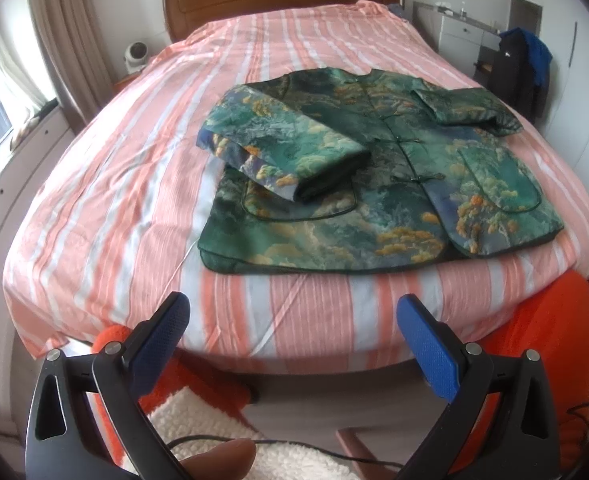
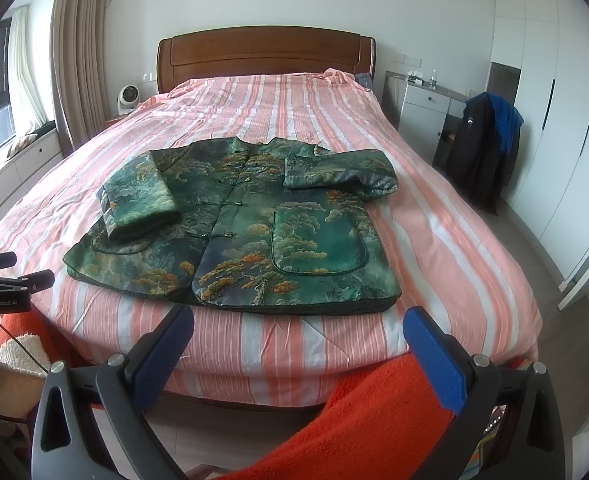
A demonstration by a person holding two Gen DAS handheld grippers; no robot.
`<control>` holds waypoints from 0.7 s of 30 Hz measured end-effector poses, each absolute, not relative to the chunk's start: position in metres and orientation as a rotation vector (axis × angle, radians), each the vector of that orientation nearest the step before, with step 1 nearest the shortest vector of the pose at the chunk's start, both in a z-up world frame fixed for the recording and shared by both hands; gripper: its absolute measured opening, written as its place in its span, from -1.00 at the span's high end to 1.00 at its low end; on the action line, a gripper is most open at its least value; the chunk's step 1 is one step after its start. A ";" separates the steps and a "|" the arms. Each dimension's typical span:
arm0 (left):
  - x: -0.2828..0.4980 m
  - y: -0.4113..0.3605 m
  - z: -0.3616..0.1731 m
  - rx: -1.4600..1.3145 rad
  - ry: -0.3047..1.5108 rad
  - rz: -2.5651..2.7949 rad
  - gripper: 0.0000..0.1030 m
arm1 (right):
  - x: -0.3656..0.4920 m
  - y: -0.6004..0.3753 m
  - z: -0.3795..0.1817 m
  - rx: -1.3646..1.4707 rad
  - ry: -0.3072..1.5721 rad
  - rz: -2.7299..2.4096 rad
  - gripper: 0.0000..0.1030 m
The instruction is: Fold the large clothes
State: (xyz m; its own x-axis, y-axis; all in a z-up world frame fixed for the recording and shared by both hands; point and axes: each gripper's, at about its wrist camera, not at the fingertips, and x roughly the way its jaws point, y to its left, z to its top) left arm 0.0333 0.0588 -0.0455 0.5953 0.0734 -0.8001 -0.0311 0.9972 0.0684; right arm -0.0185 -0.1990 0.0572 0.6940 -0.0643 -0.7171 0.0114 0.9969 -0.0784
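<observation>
Striped bed (image 2: 434, 240) is carrying the jacket (image 2: 254, 232) near its foot edge, while the left gripper (image 1: 290, 320) and right gripper (image 2: 298, 332) are hanging wide and empty, so slick brocade is risking sliding off.

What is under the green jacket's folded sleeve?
Under the folded sleeve lies the green jacket front and part of a pocket. The rest of that pocket is covered.

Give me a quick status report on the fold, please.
Left gripper and right gripper open, holding nothing. Jacket flat on bed, both sleeves folded in. Nothing in the way.
</observation>
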 end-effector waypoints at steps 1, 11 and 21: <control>0.033 0.058 -0.045 0.050 0.932 0.060 -1.00 | -0.019 -0.199 0.057 -0.070 0.804 -0.041 -0.99; 0.033 0.059 -0.048 0.057 0.939 0.060 -1.00 | -0.018 -0.199 0.053 -0.068 0.811 -0.042 -0.99; 0.065 0.144 -0.067 -0.170 0.971 0.180 -0.99 | -0.005 -0.216 0.044 0.000 0.818 0.031 -0.99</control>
